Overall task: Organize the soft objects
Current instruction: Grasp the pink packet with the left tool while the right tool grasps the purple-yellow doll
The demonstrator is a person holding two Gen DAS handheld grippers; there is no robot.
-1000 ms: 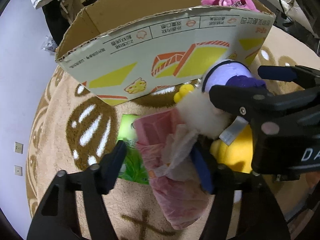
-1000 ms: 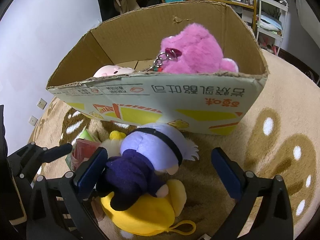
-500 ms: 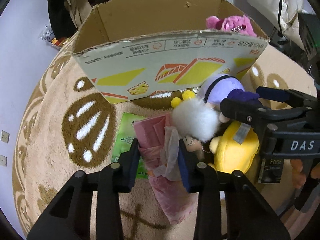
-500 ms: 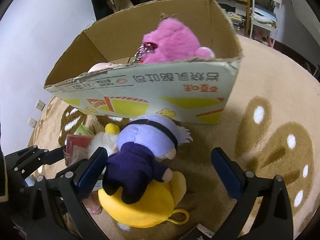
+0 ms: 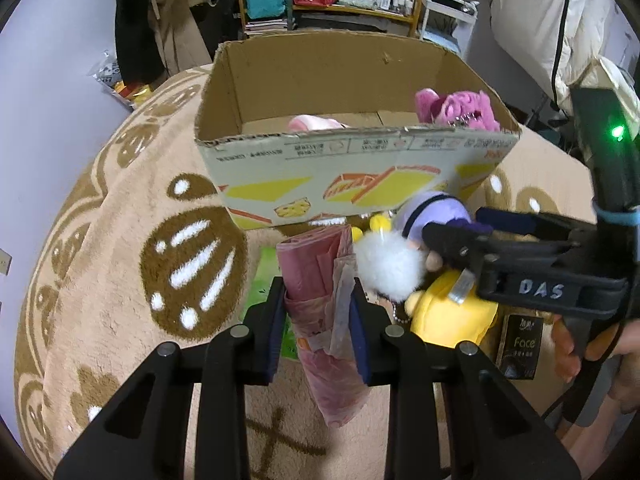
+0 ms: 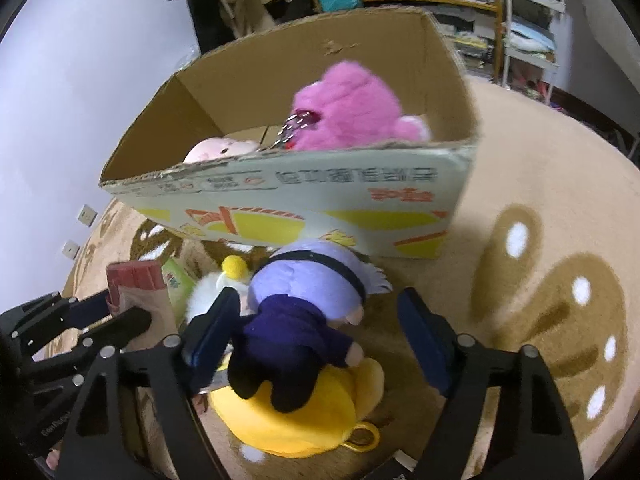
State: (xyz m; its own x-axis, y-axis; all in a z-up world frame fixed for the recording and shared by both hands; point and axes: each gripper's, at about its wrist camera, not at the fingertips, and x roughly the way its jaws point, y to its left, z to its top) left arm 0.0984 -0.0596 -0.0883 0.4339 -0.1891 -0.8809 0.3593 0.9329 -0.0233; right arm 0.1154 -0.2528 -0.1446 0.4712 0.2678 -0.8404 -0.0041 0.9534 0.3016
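Note:
My left gripper (image 5: 318, 320) is shut on a pink soft pack (image 5: 320, 296) and holds it above the rug. It also shows in the right wrist view (image 6: 134, 280). My right gripper (image 6: 320, 332) is open around a purple plush doll (image 6: 308, 312) that lies on a yellow plush (image 6: 296, 420). A white fluffy plush (image 5: 390, 268) lies beside them. The open cardboard box (image 5: 356, 172) stands just beyond and holds a pink plush (image 6: 348, 108) and a pale pink toy (image 6: 220, 150).
A green pack (image 5: 266, 292) lies on the beige patterned rug (image 5: 120, 240) under the pink pack. A black box marked Face (image 5: 520, 344) lies by the yellow plush. Shelves and hanging clothes stand behind the box.
My left gripper closed on the pink pack and lifted it back from the box. My right gripper closed partway around the purple doll.

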